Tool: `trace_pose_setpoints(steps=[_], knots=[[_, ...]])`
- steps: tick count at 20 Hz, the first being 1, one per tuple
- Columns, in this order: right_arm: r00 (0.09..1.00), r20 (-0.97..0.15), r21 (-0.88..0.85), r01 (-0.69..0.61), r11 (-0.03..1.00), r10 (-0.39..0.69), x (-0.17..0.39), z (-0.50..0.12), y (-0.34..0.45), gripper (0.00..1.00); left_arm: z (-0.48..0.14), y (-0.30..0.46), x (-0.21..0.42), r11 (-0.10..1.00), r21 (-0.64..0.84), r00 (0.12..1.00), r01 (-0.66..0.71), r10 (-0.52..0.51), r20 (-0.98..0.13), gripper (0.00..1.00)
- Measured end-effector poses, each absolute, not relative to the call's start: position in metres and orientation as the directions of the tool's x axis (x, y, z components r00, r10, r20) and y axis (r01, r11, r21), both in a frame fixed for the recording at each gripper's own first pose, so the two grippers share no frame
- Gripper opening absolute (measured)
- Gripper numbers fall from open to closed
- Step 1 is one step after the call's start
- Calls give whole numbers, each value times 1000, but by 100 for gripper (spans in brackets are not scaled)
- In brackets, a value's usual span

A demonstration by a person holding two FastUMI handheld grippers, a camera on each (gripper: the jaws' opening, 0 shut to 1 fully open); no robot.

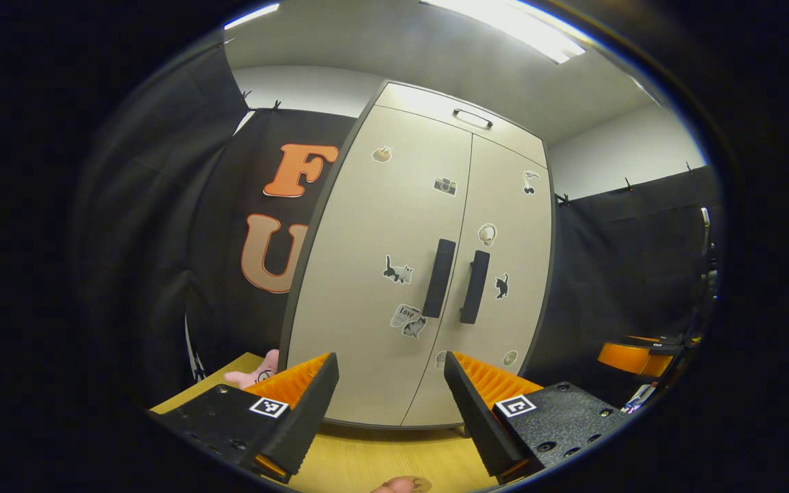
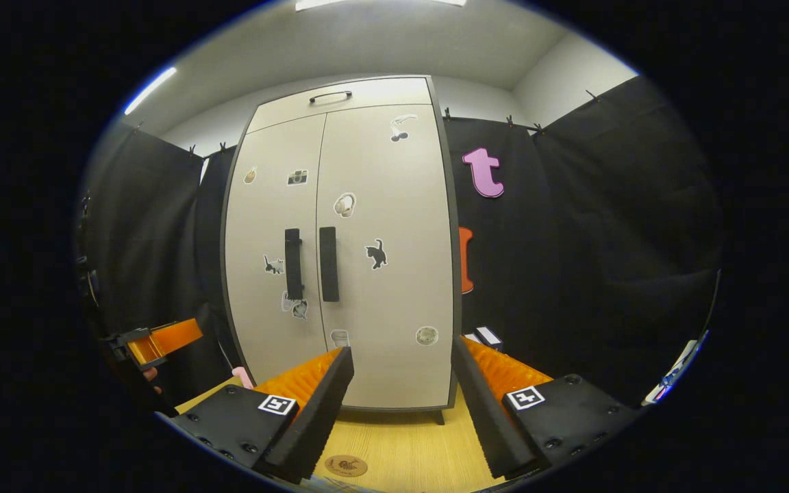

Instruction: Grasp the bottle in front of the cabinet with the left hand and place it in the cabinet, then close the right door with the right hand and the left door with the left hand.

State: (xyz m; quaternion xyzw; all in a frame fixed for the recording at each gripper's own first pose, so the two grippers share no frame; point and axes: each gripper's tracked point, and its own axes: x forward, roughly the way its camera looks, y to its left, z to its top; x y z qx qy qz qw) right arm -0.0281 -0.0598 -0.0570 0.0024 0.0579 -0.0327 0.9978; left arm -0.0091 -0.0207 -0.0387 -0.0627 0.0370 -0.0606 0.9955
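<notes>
Both doors closed, both of our grippers spread and empty.
We see the cabinet (image 1: pixel 415 274) on the wooden table (image 1: pixel 394 459) ahead of the left gripper (image 1: pixel 390 404) and right gripper (image 2: pixel 401 404); handles (image 2: pixel 311 263) meet at the seam. Bottle: we can't tell where. Pink toy (image 1: pixel 255 373) beside cabinet's left corner; round coaster (image 2: pixel 345 466) between right fingers.

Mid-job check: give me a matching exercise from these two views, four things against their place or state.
Things:
1. cabinet doors
2. pink toy
3. round disc
4. left gripper

Place or state:
A. on the table, in front of the doors
B. both shut
C. open, holding nothing
D. on the table, off to the doors' side

Pairs: 1-B, 2-D, 3-A, 4-C
</notes>
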Motion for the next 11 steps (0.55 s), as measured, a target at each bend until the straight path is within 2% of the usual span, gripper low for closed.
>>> trace_pose_setpoints(steps=[11], knots=[[991, -101, 3, 83, 997, -83, -25, -55, -63, 95, -39, -23, -5, 983, -126, 988, 132, -141, -63, 95]])
